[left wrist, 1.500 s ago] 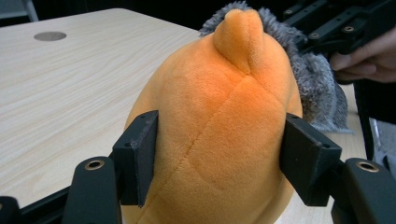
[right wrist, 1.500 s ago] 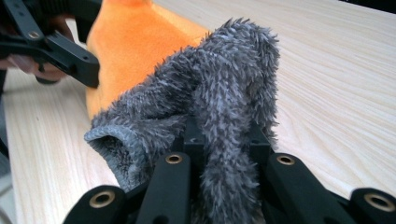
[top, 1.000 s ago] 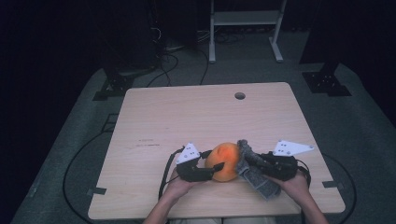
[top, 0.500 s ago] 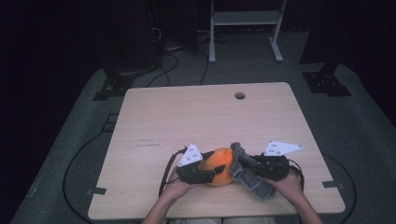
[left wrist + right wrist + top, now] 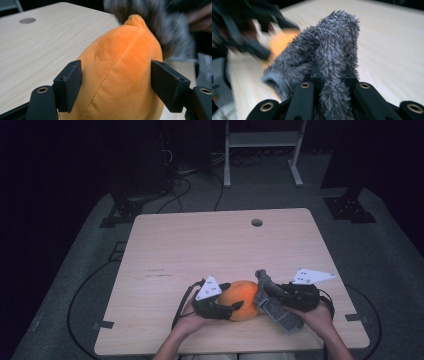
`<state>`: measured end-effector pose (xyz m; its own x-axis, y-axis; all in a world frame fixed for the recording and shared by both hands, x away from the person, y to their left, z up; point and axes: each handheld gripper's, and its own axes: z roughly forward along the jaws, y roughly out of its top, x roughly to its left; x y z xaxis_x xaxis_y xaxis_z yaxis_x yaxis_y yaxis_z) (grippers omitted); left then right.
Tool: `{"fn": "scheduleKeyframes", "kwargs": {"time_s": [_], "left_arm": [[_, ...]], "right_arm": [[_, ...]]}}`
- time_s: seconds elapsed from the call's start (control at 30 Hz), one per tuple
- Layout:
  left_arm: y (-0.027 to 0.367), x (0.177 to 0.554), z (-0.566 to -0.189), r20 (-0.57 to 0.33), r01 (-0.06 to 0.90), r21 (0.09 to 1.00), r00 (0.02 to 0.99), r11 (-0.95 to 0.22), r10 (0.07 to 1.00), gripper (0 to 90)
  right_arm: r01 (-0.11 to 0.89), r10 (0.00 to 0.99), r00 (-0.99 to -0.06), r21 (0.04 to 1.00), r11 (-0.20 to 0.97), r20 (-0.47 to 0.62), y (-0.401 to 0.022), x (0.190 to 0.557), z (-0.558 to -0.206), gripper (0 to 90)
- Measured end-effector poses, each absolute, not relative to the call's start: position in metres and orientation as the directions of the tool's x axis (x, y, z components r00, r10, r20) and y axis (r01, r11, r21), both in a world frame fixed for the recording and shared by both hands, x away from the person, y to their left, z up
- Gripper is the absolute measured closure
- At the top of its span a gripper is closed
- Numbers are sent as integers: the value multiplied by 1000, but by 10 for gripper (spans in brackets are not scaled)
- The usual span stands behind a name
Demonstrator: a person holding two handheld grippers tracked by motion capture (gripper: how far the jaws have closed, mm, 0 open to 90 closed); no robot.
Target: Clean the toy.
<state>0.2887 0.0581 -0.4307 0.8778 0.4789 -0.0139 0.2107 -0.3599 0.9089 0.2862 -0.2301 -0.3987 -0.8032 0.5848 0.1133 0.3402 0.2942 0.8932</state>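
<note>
orange plush toy (image 5: 244, 298) sits on the table (image 5: 210, 250) near the front edge, between both hands. left gripper (image 5: 231, 309) straddles it, fingers (image 5: 68, 85) have just been opening; in the left gripper view the pads sit right at the plush sides, can't tell if they press or are just off. right gripper (image 5: 266, 292) fingers (image 5: 315, 75) pinched tight on a grey fuzzy cloth (image 5: 329, 50), which touches the toy's right side and hangs toward the table edge.

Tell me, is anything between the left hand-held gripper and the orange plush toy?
Nothing visible. The round orange plush toy already sits between the open jaws of the left hand-held gripper; the fuzzy grey cloth lies behind it.
</note>
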Motion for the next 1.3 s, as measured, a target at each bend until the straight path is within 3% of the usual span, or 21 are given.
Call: {"fn": "scheduleKeyframes", "kwargs": {"time_s": [0.13,0.2,0.33,0.43,0.6,0.73,0.87,0.97,1.03,1.1,1.17,1.3], "left_arm": [[52,285,-430,11,193,904,882,-382,471,270],[55,286,-430,7,175,909,901,-379,433,245],[61,297,-427,-34,207,896,914,-392,405,93],[59,306,-434,-48,219,882,923,-418,383,83],[55,305,-436,-26,184,898,929,-400,370,235],[54,302,-435,-19,191,897,918,-400,396,277],[51,300,-434,-15,191,901,911,-390,412,302],[48,298,-432,0,176,898,916,-404,400,303],[52,299,-432,-14,183,898,920,-399,391,263],[60,301,-431,-24,169,912,931,-374,363,209],[67,310,-431,-78,214,907,931,-361,356,128],[70,327,-442,-141,256,905,934,-338,330,83]], "right_arm": [[286,564,-825,885,368,32,-213,279,-391,764],[314,565,-823,880,357,65,-217,283,-400,764],[360,581,-806,872,332,111,-233,287,-410,765],[385,587,-798,866,320,138,-244,291,-416,764],[435,616,-769,847,307,171,-261,295,-426,764],[465,655,-740,820,333,154,-271,293,-428,765],[379,595,-792,874,305,136,-258,279,-398,765],[315,543,-836,879,358,79,-232,274,-386,764],[304,547,-836,857,417,30,-222,278,-391,765],[330,551,-831,864,381,75,-230,282,-400,765],[353,571,-815,864,359,95,-240,283,-406,765],[372,567,-814,863,343,126,-251,283,-409,765]]}}
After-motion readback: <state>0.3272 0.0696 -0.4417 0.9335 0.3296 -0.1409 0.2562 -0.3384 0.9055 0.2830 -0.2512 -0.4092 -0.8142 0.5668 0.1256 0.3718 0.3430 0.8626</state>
